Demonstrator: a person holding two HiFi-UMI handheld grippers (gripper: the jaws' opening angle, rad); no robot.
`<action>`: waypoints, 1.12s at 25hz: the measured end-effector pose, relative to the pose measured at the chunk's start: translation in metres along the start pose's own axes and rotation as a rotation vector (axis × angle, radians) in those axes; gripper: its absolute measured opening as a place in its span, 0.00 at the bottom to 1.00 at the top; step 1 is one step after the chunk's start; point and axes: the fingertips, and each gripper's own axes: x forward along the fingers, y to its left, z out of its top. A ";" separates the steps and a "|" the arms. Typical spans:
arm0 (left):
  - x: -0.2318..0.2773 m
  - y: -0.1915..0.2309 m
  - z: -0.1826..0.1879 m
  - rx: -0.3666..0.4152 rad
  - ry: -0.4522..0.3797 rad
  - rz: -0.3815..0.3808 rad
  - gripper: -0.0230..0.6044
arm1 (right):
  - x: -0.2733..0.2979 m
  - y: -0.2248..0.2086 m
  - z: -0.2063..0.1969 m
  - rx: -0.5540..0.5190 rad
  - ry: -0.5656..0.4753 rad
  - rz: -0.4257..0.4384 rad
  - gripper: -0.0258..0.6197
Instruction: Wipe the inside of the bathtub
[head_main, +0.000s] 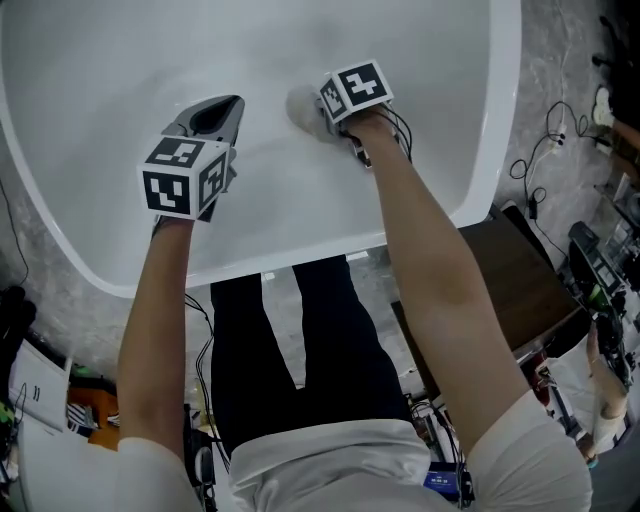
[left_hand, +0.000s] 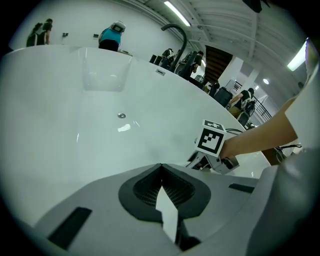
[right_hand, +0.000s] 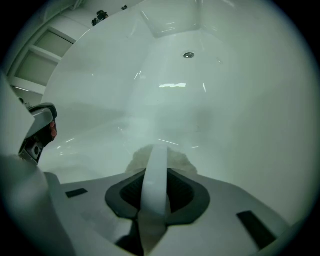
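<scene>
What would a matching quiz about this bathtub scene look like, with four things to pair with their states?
Things:
1. grey left tool
2. grey right tool
3. fluffy pale wiping pad
4. small round metal fitting

States:
A. alone on a wall of the white bathtub
B. jaws together, empty
C. shut on a white strap
D. against the tub's inside, just ahead of the right tool

Pairs: 1-B, 2-C, 3-D, 4-A

The bathtub (head_main: 100, 80) is white, the left gripper (head_main: 215, 112) grey, its cube (head_main: 183, 178) black-and-white patterned, the cloth (head_main: 300, 108) seemingly pale grey.
</scene>
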 end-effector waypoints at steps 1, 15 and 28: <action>-0.003 0.004 -0.003 -0.011 -0.001 0.006 0.04 | 0.004 0.007 0.002 -0.003 0.000 0.007 0.18; -0.065 0.070 -0.032 -0.113 -0.046 0.103 0.04 | 0.042 0.098 0.029 -0.065 0.014 0.079 0.18; -0.111 0.109 -0.031 -0.171 -0.089 0.185 0.04 | 0.076 0.205 0.058 -0.160 0.008 0.193 0.18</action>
